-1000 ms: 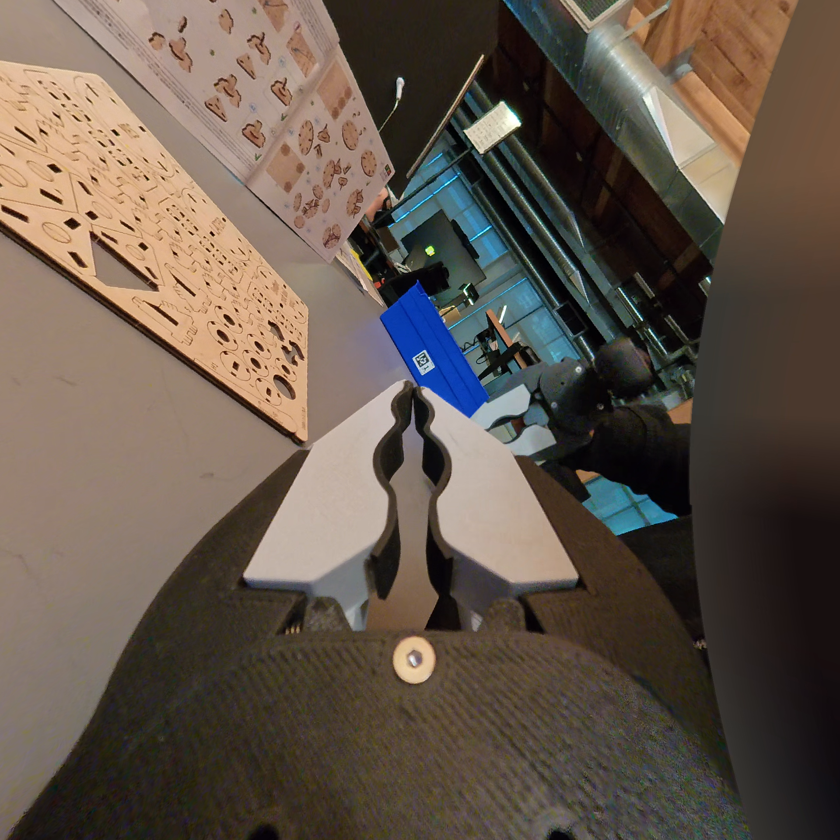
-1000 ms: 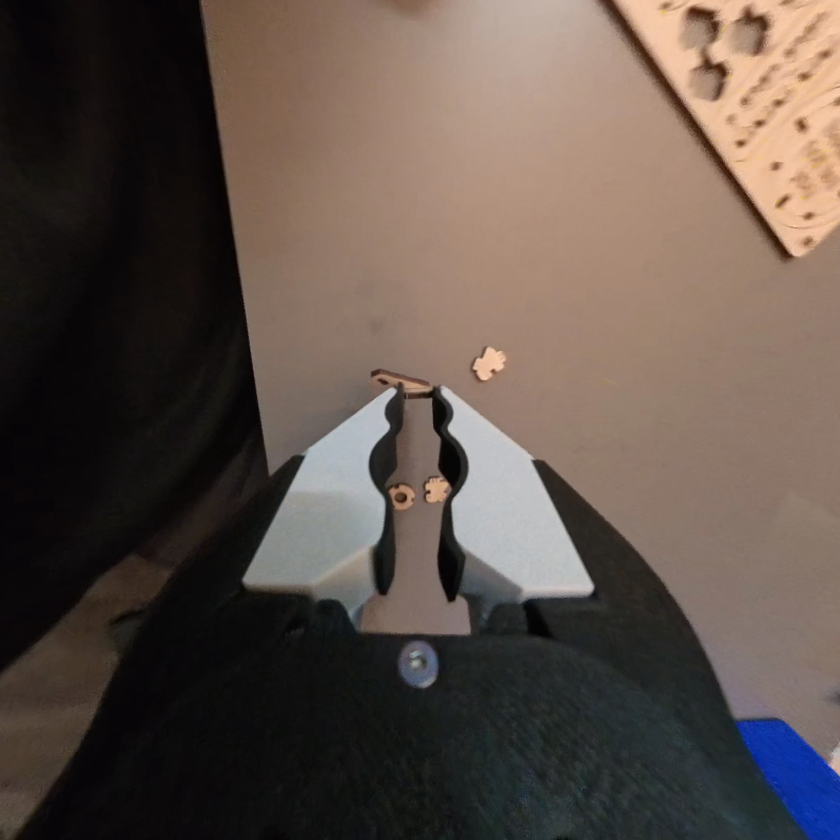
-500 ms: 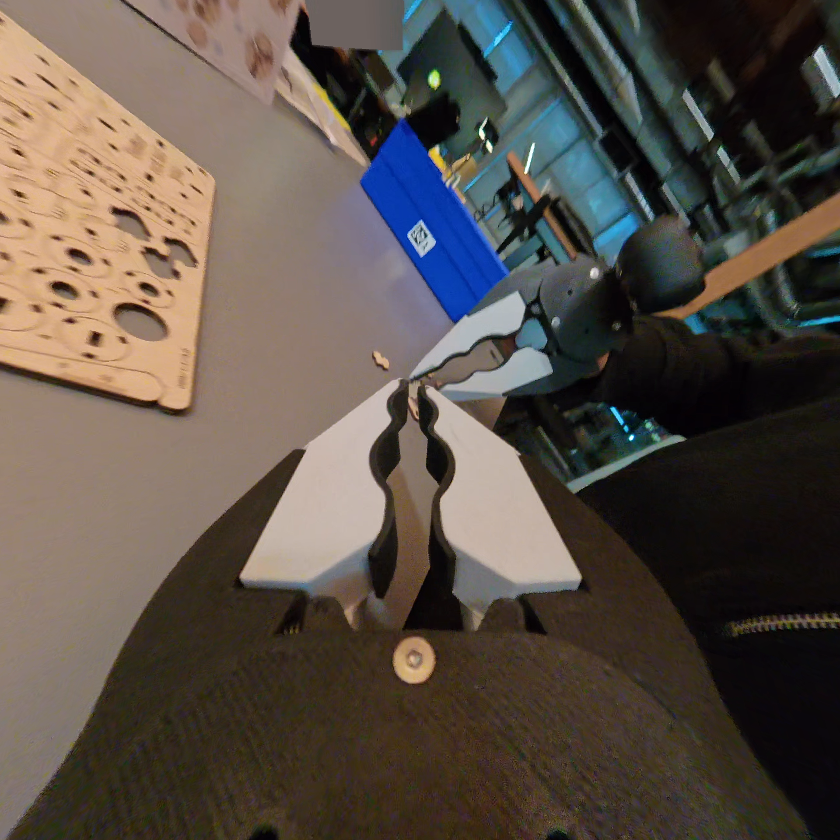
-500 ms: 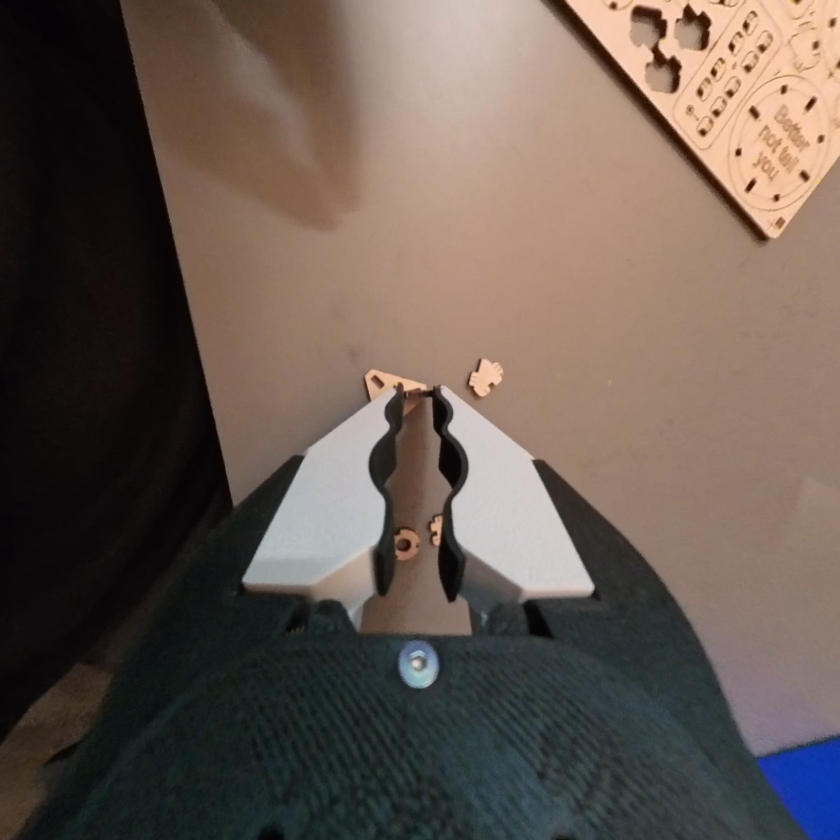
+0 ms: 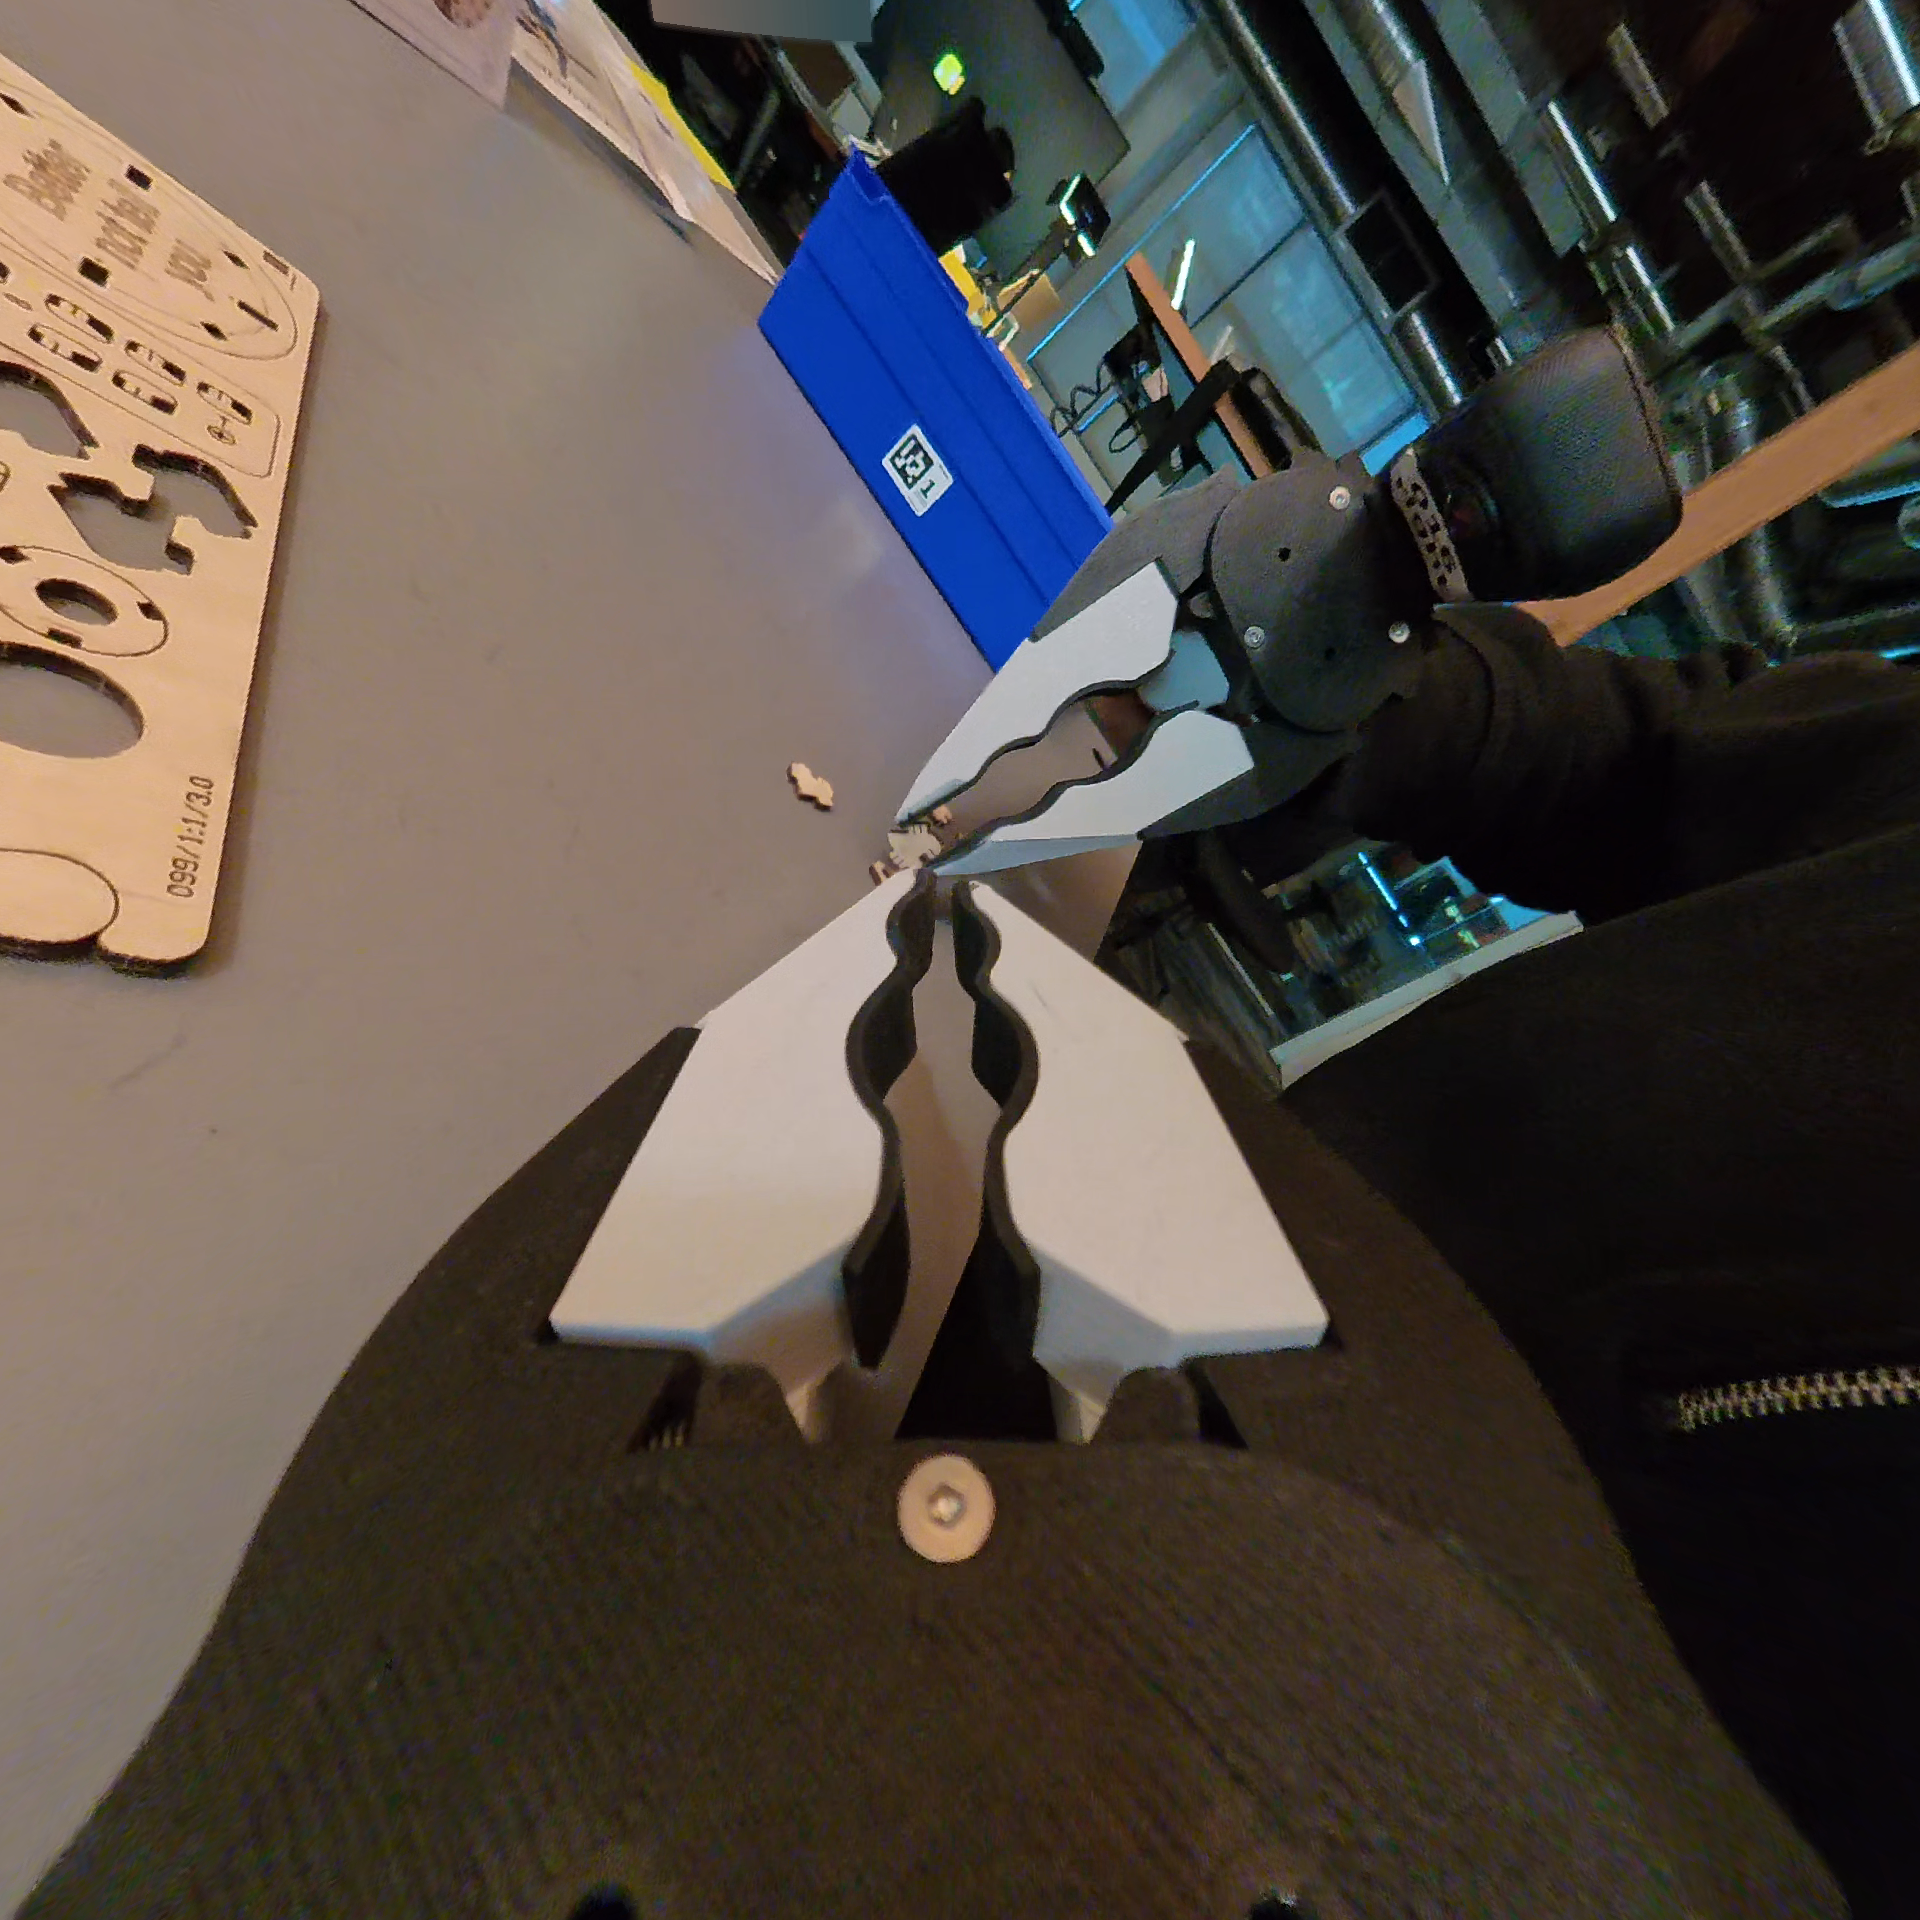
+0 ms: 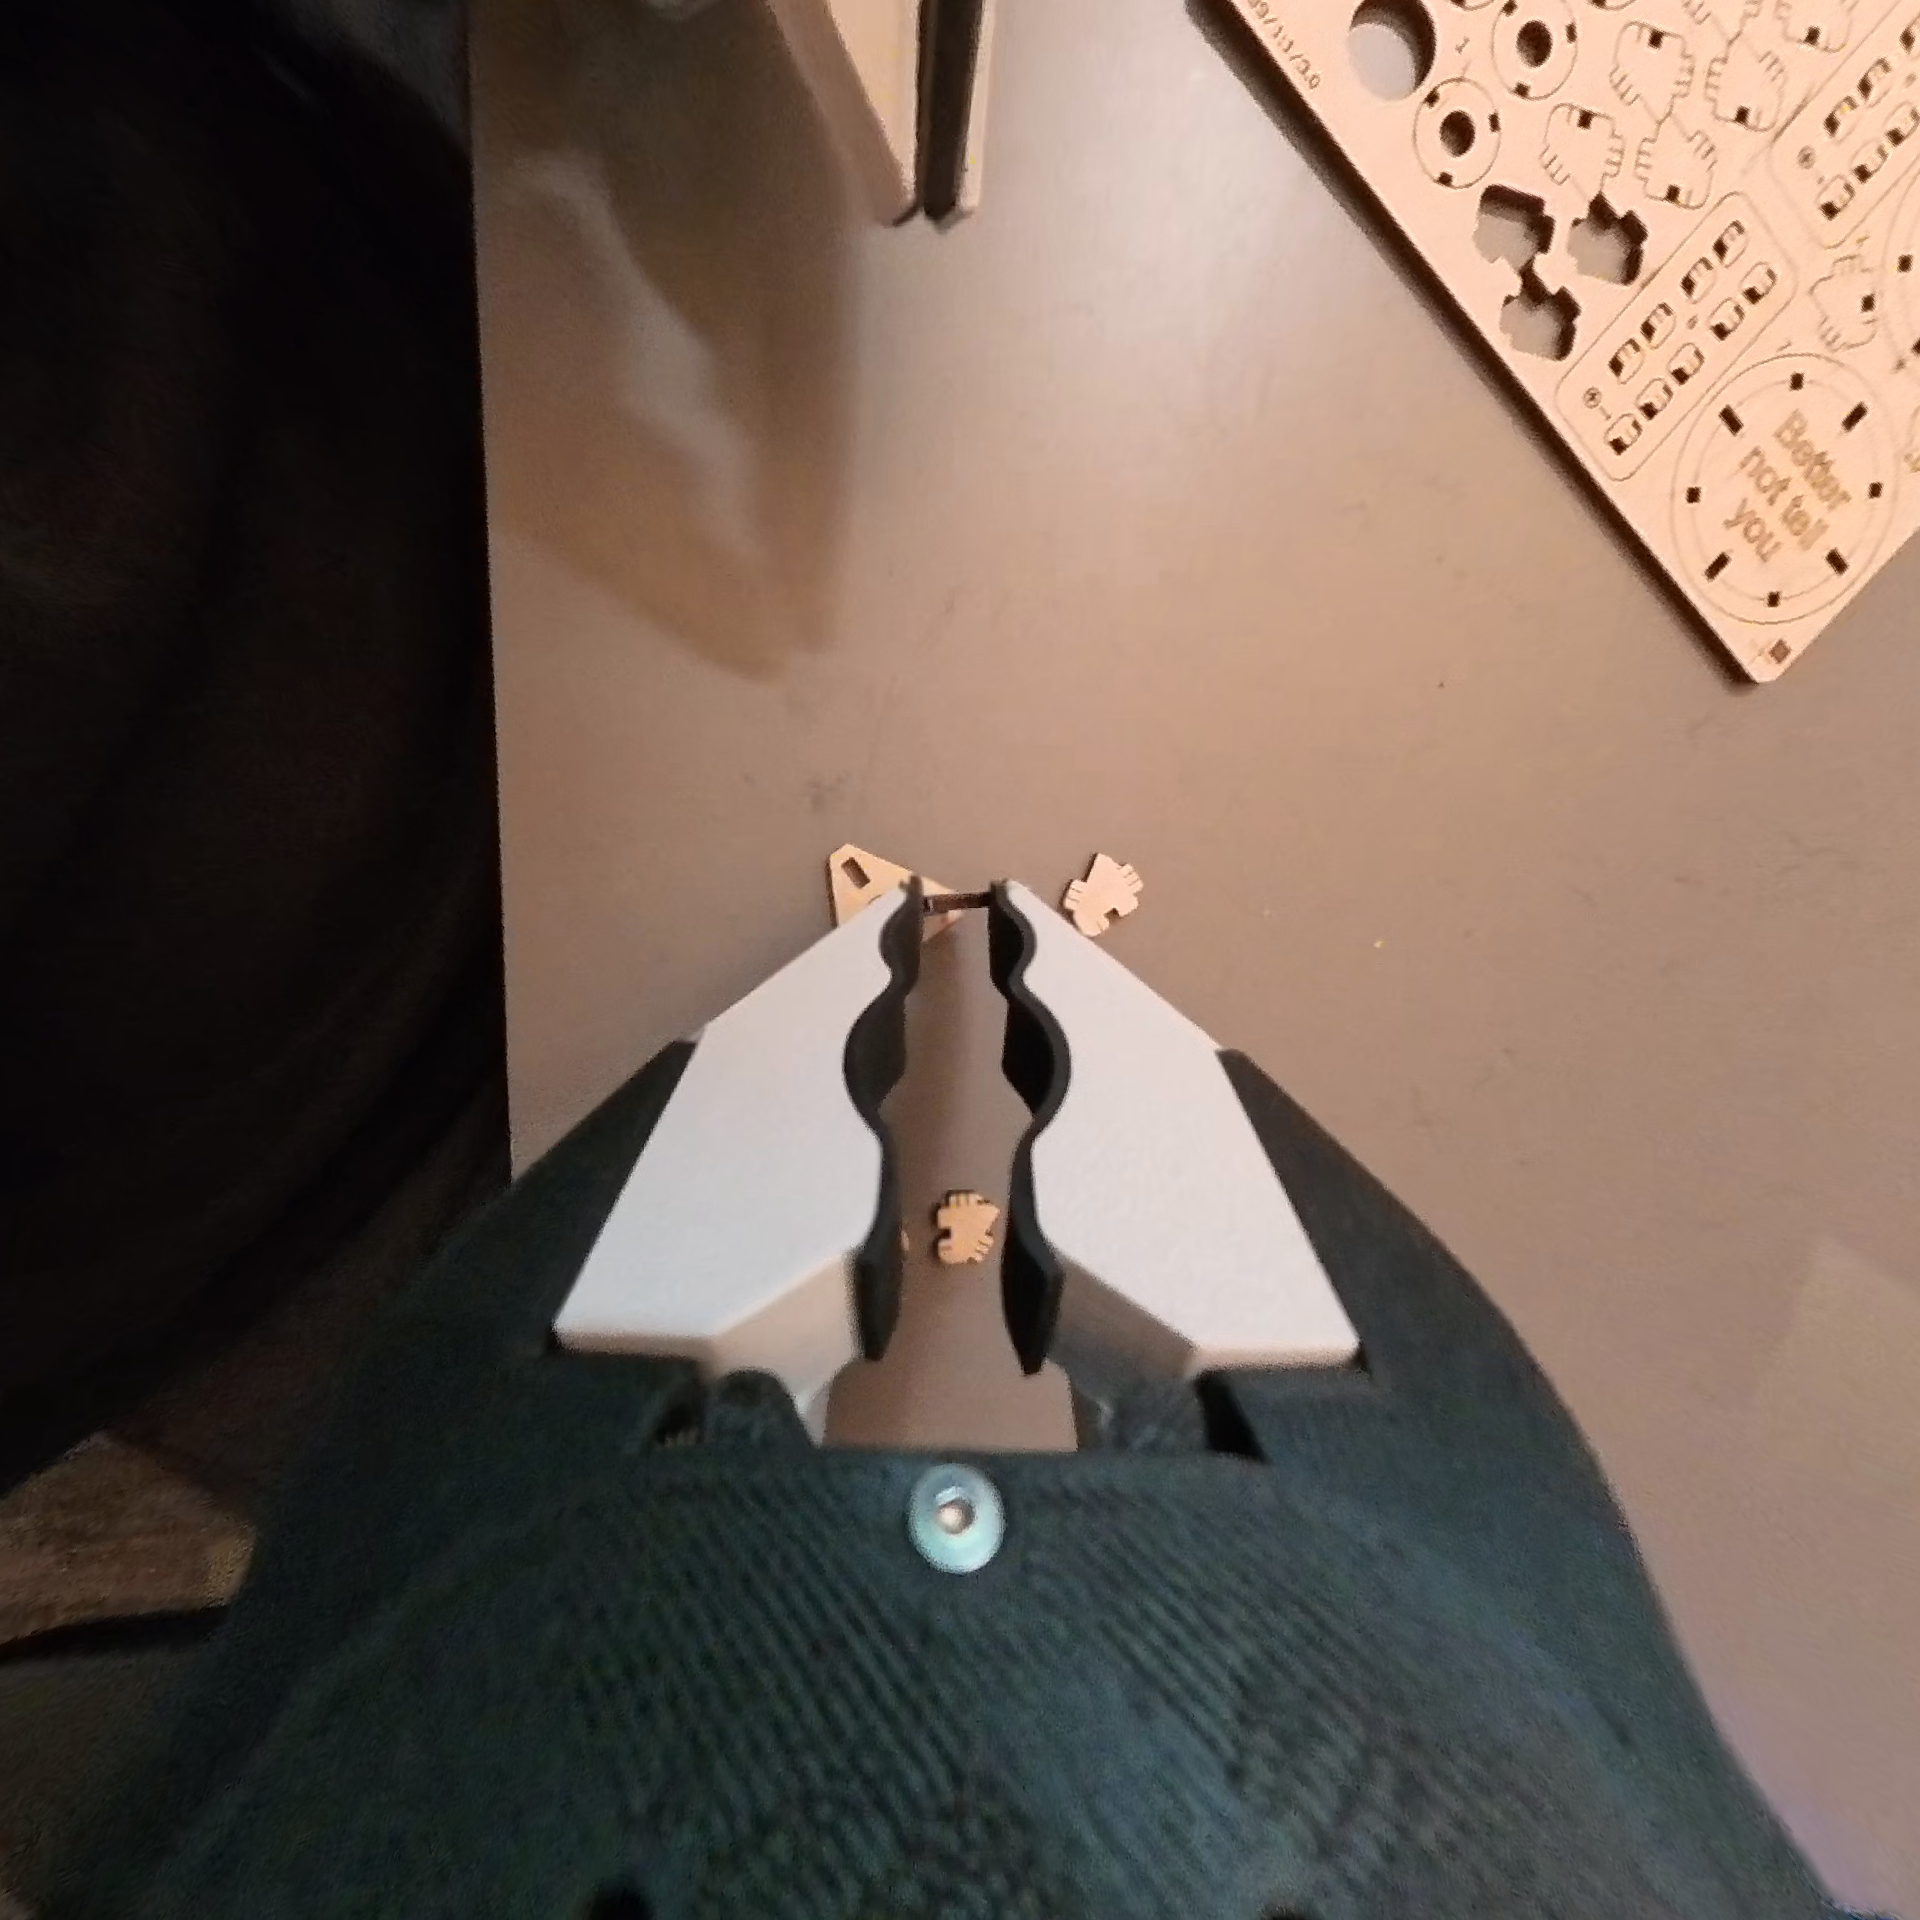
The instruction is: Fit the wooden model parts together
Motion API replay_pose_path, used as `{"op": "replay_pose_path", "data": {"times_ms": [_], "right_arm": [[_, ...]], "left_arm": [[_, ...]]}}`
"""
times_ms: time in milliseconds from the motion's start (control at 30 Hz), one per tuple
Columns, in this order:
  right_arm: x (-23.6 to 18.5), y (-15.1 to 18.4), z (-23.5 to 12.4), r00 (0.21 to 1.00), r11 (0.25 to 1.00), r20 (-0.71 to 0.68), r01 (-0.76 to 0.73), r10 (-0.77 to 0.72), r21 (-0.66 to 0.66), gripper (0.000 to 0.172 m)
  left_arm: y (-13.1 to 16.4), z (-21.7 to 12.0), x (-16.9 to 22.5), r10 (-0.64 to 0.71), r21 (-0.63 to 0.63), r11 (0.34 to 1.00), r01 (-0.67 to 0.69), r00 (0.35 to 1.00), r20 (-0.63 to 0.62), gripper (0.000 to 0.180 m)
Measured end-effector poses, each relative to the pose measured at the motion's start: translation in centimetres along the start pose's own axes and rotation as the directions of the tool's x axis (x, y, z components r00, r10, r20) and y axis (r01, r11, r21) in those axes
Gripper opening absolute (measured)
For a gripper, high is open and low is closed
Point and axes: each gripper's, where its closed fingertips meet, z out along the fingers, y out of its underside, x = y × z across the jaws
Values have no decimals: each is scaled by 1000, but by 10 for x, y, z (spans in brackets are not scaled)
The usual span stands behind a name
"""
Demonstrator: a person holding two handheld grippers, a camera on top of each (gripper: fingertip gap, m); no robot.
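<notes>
My right gripper (image 6: 956, 900) is shut on a small flat wooden piece (image 6: 954, 900), held edge-on between its tips just above the grey table (image 6: 1351, 1039). In the left wrist view the right gripper (image 5: 928, 836) comes in from the right, with the toothed piece (image 5: 910, 847) at its tips. My left gripper (image 5: 940, 891) hovers right in front of that piece; its jaws are all but closed and nothing lies between them. Its fingers (image 6: 883, 114) show at the top of the right wrist view. A triangular wooden piece (image 6: 854, 881) lies under the right gripper's left finger.
A small notched piece (image 6: 1103, 891) lies right of the tips and also shows in the left wrist view (image 5: 810, 784). Another small piece (image 6: 966, 1231) lies nearer. A laser-cut wooden sheet (image 5: 135, 520) (image 6: 1662, 312) lies further off. A blue bin (image 5: 914, 416) stands at the table's edge. The grippers' ends are close to 9 cm from one another.
My left gripper has swung down from pointing across the room and closed in on the right gripper's tips. The right gripper has kept its hold on the wooden piece and drifted slightly.
</notes>
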Motion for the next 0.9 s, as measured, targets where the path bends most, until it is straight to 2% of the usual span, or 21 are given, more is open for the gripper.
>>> {"op": "replay_pose_path", "data": {"times_ms": [200,500,767,900], "right_arm": [[-2,4,2,997,997,-13,81,-82,-12,10],[-4,5,4,995,995,-21,99,-100,-11,10],[-4,5,5,996,996,-14,89,-89,-9,10],[-4,5,5,999,999,4,34,-34,-7,10]], "left_arm": [[-4,-3,1,-28,25,999,29,999,-30,1],[-5,-4,1,-40,30,999,41,998,-40,1],[-5,-5,1,-45,31,998,46,998,-43,1],[-5,-5,1,-47,32,998,48,998,-44,1]]}}
